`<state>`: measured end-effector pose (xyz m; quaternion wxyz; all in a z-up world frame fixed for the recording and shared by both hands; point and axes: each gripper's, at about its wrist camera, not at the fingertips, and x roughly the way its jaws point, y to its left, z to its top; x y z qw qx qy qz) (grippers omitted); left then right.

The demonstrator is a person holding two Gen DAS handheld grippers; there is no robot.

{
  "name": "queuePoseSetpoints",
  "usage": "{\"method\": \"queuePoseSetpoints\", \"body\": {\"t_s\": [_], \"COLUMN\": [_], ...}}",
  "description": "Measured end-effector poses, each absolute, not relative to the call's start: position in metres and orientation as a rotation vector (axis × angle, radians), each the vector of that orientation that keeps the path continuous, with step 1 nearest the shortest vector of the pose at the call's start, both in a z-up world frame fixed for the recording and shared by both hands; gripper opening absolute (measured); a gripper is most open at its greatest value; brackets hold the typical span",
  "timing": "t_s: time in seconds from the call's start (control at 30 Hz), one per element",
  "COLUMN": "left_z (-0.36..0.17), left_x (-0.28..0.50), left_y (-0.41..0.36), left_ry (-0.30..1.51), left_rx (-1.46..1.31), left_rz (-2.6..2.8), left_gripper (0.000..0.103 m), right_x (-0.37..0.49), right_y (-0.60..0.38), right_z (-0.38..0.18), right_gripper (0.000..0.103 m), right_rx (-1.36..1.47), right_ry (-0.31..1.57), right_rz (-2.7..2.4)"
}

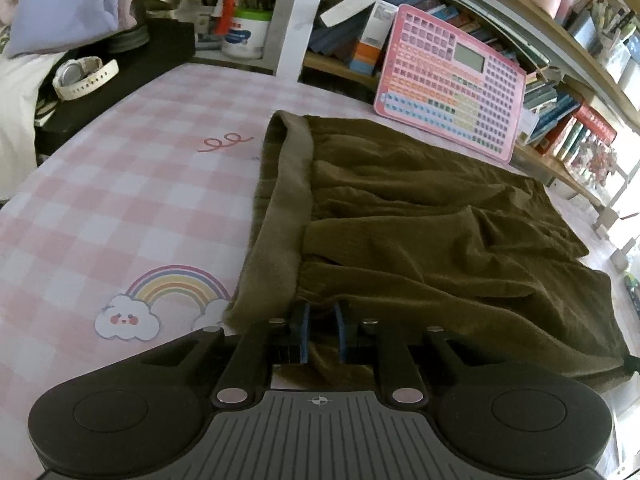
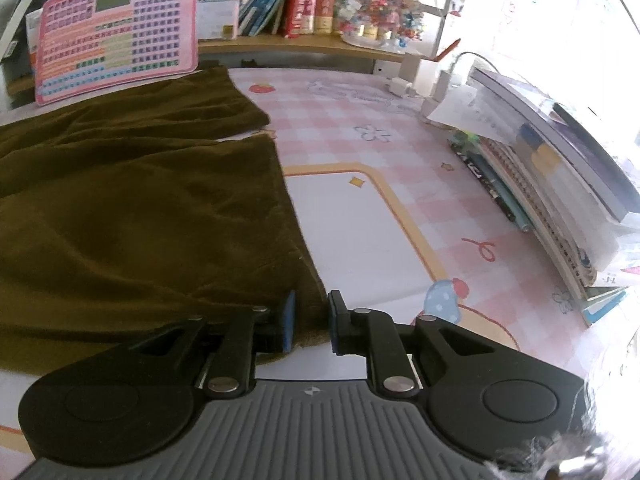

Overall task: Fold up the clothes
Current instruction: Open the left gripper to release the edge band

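Dark olive-brown shorts (image 1: 420, 216) lie spread on the pink checked desk mat (image 1: 120, 184), the lighter waistband (image 1: 288, 200) to the left. My left gripper (image 1: 321, 312) is at the near waistband corner, its jaws a narrow gap apart with cloth between them. In the right wrist view the shorts (image 2: 132, 200) fill the left half. My right gripper (image 2: 311, 312) straddles the near hem corner, its jaws slightly apart around the cloth edge.
A pink keyboard toy (image 1: 448, 84) leans on the bookshelf behind the shorts. A white watch (image 1: 84, 78) on a black box and a pen cup (image 1: 244, 32) stand at the back left. A stack of books (image 2: 560, 184) lies at the right.
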<state>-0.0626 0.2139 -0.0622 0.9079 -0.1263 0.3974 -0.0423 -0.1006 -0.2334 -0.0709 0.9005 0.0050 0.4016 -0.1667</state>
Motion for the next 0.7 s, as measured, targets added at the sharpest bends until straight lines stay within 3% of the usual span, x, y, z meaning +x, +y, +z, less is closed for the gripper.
{"method": "queuePoseSetpoints", "body": {"t_s": [0.33,0.43,0.63,0.7], "left_z": [-0.054,-0.041,-0.021,-0.018], "left_x": [-0.065,-0.068,-0.068,-0.068], "left_y": [0.216,0.213,0.199,0.192], "left_ry": [0.814,0.779,0.731,0.72], "left_rx": [-0.253,-0.227,-0.181,-0.159], "left_rz": [-0.107,-0.107,-0.131,-0.137], "left_gripper": [0.017,0.032,0.037,0.051], "right_x": [-0.1,-0.107,-0.118,-0.118], "right_y": [-0.233,-0.233,-0.222,-0.214], "right_z": [-0.068,-0.06,-0.038,-0.031], "right_gripper": [0.019,0.025,0.034,0.036], "right_rx": [0.05,0.07,0.101,0.104], "right_ry": [0.837,0.814,0.756,0.74], "right_rz": [-0.372,-0.376,-0.346,-0.322]}}
